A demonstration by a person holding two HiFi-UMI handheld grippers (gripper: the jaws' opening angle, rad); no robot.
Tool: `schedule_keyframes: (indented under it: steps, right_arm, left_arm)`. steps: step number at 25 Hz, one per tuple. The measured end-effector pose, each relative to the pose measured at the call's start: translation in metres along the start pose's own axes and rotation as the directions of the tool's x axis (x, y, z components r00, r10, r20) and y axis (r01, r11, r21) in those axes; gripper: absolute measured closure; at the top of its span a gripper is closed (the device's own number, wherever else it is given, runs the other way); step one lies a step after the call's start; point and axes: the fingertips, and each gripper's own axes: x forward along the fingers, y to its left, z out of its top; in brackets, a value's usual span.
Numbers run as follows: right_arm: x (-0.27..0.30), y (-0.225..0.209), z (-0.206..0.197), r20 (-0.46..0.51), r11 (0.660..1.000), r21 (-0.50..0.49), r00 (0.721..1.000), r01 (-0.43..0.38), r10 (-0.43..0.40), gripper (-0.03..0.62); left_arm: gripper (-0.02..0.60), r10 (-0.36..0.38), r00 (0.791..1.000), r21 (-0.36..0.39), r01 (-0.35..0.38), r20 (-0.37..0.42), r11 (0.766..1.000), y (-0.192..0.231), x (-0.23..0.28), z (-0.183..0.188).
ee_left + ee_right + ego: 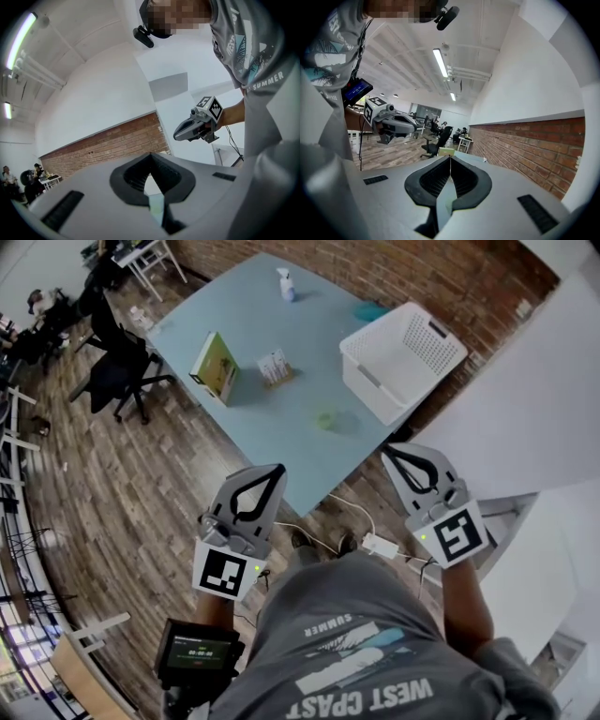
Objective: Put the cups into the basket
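A small pale-green cup (326, 418) stands on the light-blue table (281, 427), toward its near right part. The white perforated basket (403, 359) sits at the table's right edge, beyond the cup. My left gripper (278, 468) hangs over the wooden floor in front of the table, jaws shut with nothing between them. My right gripper (384, 448) is held at the table's near right corner, also shut and empty. In the left gripper view the tips (150, 154) meet, and the right gripper (177, 136) shows beyond. In the right gripper view the tips (450, 156) meet too.
On the table stand a green-and-yellow box (216, 367), a small card holder (275, 368), a spray bottle (286, 284) and a teal object (370, 311) behind the basket. Black office chairs (117, 367) stand left of the table. A power strip and cables (380, 544) lie on the floor.
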Motion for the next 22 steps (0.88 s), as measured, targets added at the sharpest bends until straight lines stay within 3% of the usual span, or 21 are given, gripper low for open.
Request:
schedule_keyframes:
  steps: [8,14,22]
  right_arm:
    - [0.039,0.009,0.016,-0.030,0.998,-0.025,0.998,0.051,-0.052,0.580]
    - [0.050,0.006,0.006,-0.070,0.998,-0.023,0.996,0.061,-0.063,0.580]
    - [0.078,-0.028,-0.026,-0.131,1.000,0.007,0.991,0.007,-0.006,0.580]
  left_arm:
    - [0.581,-0.040,0.998,-0.001,0.040,0.054,0.999,0.043,-0.006,-0.020]
    - [0.581,-0.107,0.992,-0.017,0.109,0.064,0.994,0.043,0.008,-0.032]
    - [0.581,-0.080,0.996,-0.064,0.081,0.027,0.995,0.058,0.044,-0.043]
